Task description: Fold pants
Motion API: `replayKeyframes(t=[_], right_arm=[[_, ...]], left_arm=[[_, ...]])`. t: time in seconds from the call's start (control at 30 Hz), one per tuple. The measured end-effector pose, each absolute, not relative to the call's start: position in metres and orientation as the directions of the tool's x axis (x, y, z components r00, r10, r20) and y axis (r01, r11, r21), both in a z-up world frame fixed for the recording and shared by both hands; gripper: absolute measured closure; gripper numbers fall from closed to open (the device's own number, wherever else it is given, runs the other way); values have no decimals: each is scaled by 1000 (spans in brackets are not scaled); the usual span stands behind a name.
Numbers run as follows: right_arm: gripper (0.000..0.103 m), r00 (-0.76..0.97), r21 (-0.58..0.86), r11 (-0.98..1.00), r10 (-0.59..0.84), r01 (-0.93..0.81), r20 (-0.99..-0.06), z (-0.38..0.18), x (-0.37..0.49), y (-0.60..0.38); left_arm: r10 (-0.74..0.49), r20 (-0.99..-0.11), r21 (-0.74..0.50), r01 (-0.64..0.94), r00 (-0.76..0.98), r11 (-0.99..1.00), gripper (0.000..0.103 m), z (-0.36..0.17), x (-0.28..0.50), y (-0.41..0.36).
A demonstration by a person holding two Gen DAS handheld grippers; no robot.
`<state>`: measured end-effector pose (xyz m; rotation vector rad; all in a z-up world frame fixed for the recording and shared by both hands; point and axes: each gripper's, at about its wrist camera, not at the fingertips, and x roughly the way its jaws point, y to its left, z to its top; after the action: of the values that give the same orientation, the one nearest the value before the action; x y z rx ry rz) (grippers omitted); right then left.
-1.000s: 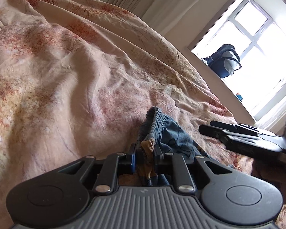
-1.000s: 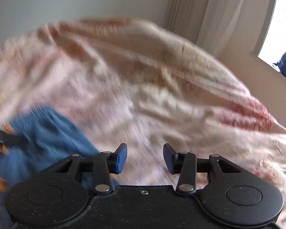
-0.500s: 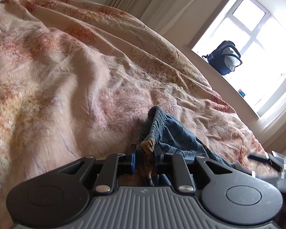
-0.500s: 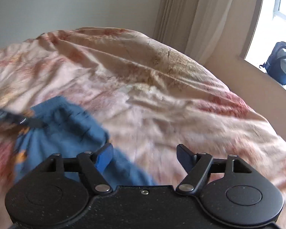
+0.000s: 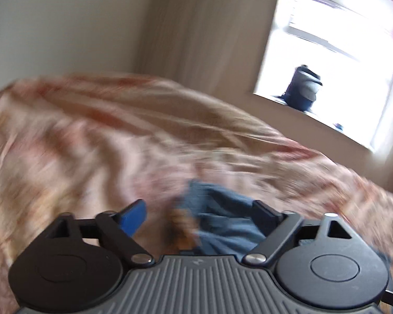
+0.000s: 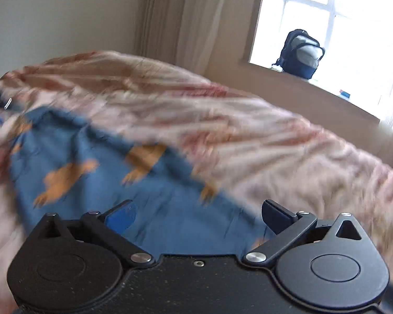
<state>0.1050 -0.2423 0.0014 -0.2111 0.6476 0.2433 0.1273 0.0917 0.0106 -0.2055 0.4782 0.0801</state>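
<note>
Blue pants with orange animal prints point(image 6: 97, 167) lie spread on the pink patterned bedspread point(image 6: 262, 141). In the right wrist view my right gripper point(image 6: 199, 216) hovers over their near end, its jaws opening wide, with cloth below them but nothing pinched. In the left wrist view my left gripper point(image 5: 199, 216) is also opening; its pads stand apart and off the cloth. The bunched end of the pants point(image 5: 222, 214) lies just beyond and between its fingers, loose on the bedspread point(image 5: 91, 144). Both views are blurred by motion.
A dark blue backpack point(image 6: 301, 52) stands on the windowsill at the right, under a bright window point(image 5: 335, 78). Pale curtains point(image 6: 175, 18) hang beside it, and a plain wall rises behind the bed.
My left gripper has let go of the pants' bunched end and lifted back from it. My right gripper has opened wider and swung across, so more of the pants now lies under it.
</note>
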Motion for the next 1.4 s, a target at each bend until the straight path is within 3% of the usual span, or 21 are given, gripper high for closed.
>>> replayKeyframes(t=[0.1, 0.27, 0.4, 0.5, 0.7, 0.83, 1.07, 1.27, 1.4], right_arm=[[1, 766, -110, 970, 98, -216, -635, -12, 73, -264], [1, 814, -124, 986, 20, -113, -581, -12, 34, -304], [1, 806, -113, 992, -105, 48, -583, -24, 16, -349], [1, 807, -2, 989, -120, 146, -578, -30, -1, -391], [1, 890, 211, 960, -70, 183, -451, -11, -43, -447], [0, 868, 344, 904, -57, 255, -493, -21, -51, -476], [1, 868, 522, 802, 8, 291, -496, -30, -60, -500], [0, 867, 560, 775, 31, 294, -498, -32, -60, -500], [0, 821, 544, 772, 50, 329, -568, -32, -43, -506]], left_arm=[[-73, -505, -115, 16, 860, 993, 4, 10, 149, 39], [-174, -522, -12, 197, 835, 980, 3, -4, 190, -56], [-69, -628, 209, 253, 775, 945, 2, -53, 208, -102], [-101, -585, 161, 237, 804, 958, 1, -64, 196, -87], [-88, -561, 149, 205, 823, 967, 0, -47, 188, -99], [-285, -504, 99, 383, 815, 918, 0, -27, 181, -164], [-618, -535, 53, 753, 576, 656, 0, -21, 183, -306], [-534, -691, 136, 813, 487, 565, 0, -61, 191, -368], [-549, -700, 73, 810, 457, 582, 0, -70, 201, -358]])
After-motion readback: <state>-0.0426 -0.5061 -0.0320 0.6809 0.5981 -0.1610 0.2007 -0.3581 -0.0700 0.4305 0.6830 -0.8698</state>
